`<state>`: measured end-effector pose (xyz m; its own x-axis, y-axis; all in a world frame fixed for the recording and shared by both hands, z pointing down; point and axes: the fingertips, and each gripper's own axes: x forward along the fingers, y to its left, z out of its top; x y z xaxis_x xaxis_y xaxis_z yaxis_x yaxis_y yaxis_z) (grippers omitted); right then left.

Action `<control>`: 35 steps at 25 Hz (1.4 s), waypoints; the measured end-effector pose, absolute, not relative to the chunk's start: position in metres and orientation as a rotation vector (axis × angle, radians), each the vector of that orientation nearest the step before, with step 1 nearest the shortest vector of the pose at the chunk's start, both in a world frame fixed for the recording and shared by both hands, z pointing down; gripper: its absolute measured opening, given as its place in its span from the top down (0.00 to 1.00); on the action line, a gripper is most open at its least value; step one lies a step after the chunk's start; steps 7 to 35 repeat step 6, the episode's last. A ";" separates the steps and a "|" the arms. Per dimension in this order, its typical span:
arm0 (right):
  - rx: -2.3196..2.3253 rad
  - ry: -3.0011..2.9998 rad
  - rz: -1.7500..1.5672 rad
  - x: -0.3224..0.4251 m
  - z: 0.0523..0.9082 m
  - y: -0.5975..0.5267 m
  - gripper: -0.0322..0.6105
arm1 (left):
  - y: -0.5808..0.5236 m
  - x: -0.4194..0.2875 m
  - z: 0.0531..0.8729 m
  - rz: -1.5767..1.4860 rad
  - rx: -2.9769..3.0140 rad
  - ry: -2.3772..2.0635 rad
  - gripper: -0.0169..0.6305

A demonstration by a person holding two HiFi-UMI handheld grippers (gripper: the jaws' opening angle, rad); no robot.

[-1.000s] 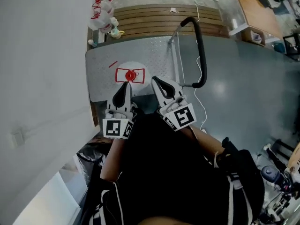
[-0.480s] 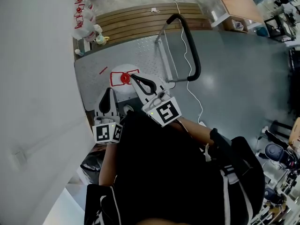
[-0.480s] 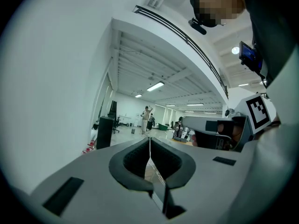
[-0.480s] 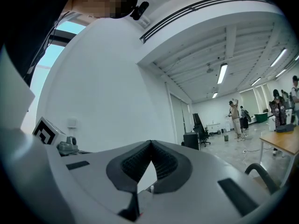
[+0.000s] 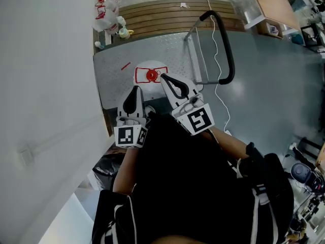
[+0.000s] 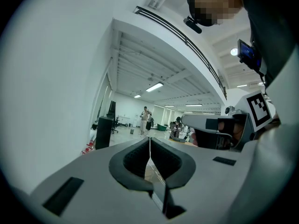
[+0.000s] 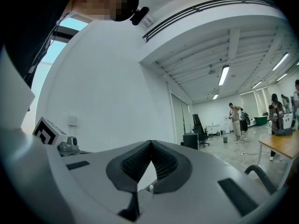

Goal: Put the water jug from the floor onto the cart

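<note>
In the head view the water jug (image 5: 151,75), white with a red cap and red label, stands on the grey metal deck of the cart (image 5: 119,83), seen from above. The cart's black push handle (image 5: 226,50) rises at the right. My left gripper (image 5: 135,90) hovers just near-left of the jug, shut and holding nothing. My right gripper (image 5: 165,78) is at the jug's right edge, also shut and empty. In the left gripper view the left gripper's (image 6: 149,141) tips meet. In the right gripper view the right gripper's (image 7: 150,143) tips meet too.
A white wall runs close along the left. Several small bottles (image 5: 107,11) stand beyond the cart by a slatted wooden strip (image 5: 167,15). A white cable (image 5: 217,60) trails over the handle to the floor. A black bag (image 5: 101,169) lies near-left. People stand far off in the hall (image 6: 145,120).
The left gripper has drawn a little away from the jug's cap. The right gripper has risen slightly and now overlaps the jug's right edge. Both stayed shut.
</note>
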<state>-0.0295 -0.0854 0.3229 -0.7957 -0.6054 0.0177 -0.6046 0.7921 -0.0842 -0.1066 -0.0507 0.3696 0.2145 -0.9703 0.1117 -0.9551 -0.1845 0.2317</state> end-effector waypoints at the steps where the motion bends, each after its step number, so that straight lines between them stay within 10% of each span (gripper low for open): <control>1: -1.002 2.968 -0.121 -0.029 0.322 -0.085 0.93 | -0.051 -0.107 0.369 -0.088 2.242 -1.821 0.94; 35: -1.024 2.957 -0.084 -0.032 0.320 -0.082 0.93 | -0.049 -0.110 0.367 -0.087 2.264 -1.811 0.94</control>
